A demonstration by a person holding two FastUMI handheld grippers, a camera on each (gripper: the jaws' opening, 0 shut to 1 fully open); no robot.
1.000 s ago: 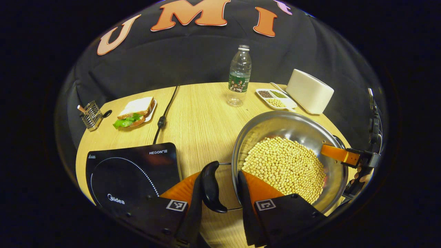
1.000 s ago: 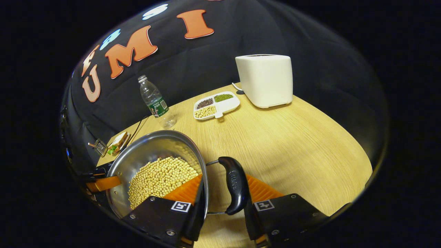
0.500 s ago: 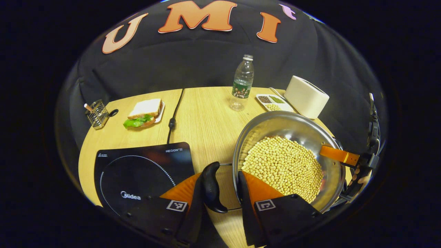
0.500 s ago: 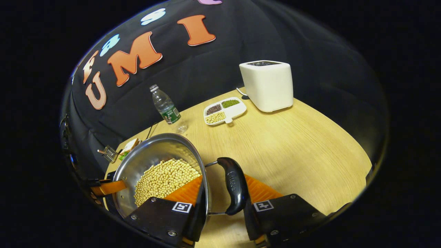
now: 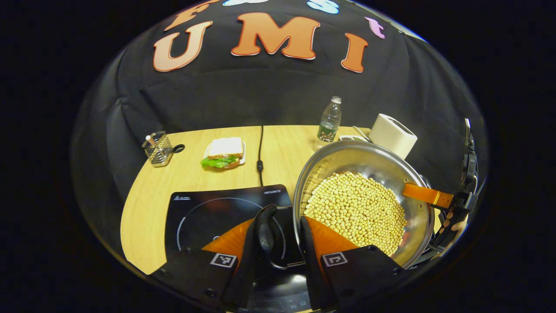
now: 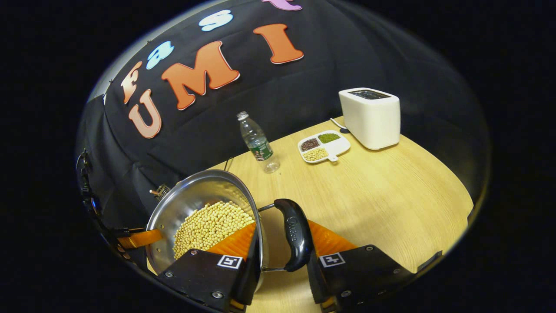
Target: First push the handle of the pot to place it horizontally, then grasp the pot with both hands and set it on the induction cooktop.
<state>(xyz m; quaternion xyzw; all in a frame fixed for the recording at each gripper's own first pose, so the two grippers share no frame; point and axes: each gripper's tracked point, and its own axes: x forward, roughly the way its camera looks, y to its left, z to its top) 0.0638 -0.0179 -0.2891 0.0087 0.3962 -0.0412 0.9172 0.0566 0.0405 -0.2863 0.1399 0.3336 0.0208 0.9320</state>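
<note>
**Entry: steel pot of soybeans, in carry to the cooktop**

Item: steel pot (image 5: 365, 174), filled with soybeans (image 5: 356, 211), held off the table (image 6: 391, 195).
Grip, left gripper (image 5: 278, 243): jaws narrowed, one finger outside the left side handle (image 5: 266, 232), the other inside the rim.
Grip, right gripper (image 6: 280, 250): the same clamp on the right side handle (image 6: 295, 234).
Position: pot at 3 o'clock of the induction cooktop (image 5: 208, 208), its left handle over the glass.
Handling, as judged: keep the rim level, move both grippers together, centre over the ring, lower gently.
Left gripper view adds: cooktop, power cord (image 5: 260, 148), sandwich (image 5: 222, 152), wire holder (image 5: 157, 149).
Right gripper view adds: divided dish (image 6: 323, 145) at 1 o'clock, beside the toaster (image 6: 371, 117) and water bottle (image 6: 258, 141).
</note>
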